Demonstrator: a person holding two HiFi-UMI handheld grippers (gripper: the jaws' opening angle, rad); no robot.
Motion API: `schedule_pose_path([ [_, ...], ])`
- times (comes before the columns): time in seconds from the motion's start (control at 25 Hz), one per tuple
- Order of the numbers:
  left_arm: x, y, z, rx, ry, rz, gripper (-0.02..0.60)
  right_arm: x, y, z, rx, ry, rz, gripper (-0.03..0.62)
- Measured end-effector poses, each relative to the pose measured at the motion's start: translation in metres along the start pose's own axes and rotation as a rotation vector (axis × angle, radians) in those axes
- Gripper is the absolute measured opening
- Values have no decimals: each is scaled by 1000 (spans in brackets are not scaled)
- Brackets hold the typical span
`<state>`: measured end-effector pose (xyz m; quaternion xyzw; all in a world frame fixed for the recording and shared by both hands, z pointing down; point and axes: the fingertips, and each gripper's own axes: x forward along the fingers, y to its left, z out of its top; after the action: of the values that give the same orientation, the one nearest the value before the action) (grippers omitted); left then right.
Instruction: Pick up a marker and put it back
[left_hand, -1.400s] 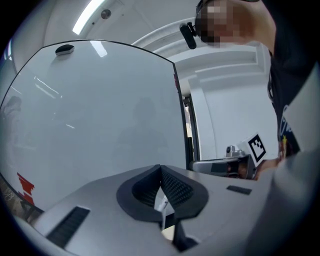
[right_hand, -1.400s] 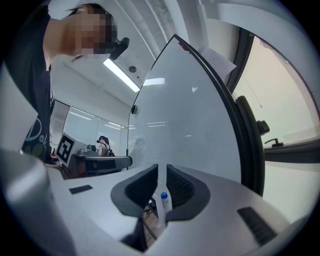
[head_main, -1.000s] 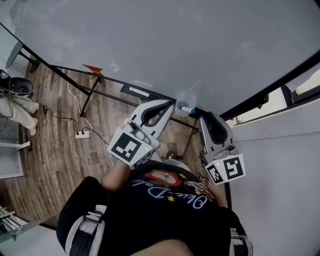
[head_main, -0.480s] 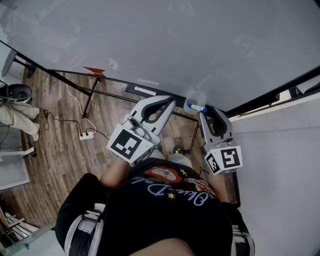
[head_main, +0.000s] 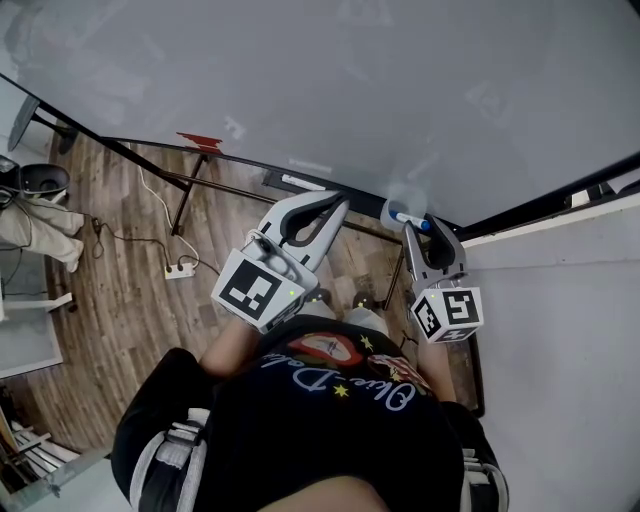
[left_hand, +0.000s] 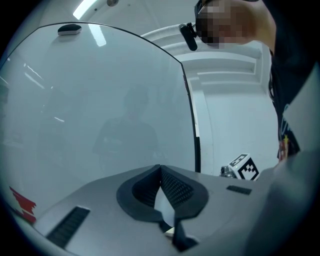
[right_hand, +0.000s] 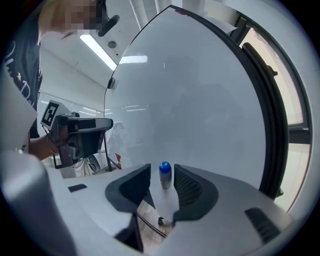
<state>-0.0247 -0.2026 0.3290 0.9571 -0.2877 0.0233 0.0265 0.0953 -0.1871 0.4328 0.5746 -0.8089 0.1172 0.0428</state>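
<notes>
Head view: pale whiteboard (head_main: 330, 90), blue-capped marker (head_main: 410, 219) near its edge, wood-plank floor (head_main: 110, 270)

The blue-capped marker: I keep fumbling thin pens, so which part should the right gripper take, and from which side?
Take the marker by its pale barrel just under the blue cap, coming straight in toward the whiteboard. In the right gripper view it stands upright, cap up, slim and round, between the right gripper's open jaws, which have just been opening.
</notes>
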Motion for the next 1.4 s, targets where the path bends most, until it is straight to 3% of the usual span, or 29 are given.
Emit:
schedule_pose_path([
  [0.36,-2,2,-1,5,6,12,3,7,-9,-13,13,33,-17,127],
  [0.52,-3,2,2,10,0,20,3,9,-8,-13,3,46,-6,80],
  [1.4,-25,13,8,21,-28,93,3,9,1,11,-95,54,34,75],
])
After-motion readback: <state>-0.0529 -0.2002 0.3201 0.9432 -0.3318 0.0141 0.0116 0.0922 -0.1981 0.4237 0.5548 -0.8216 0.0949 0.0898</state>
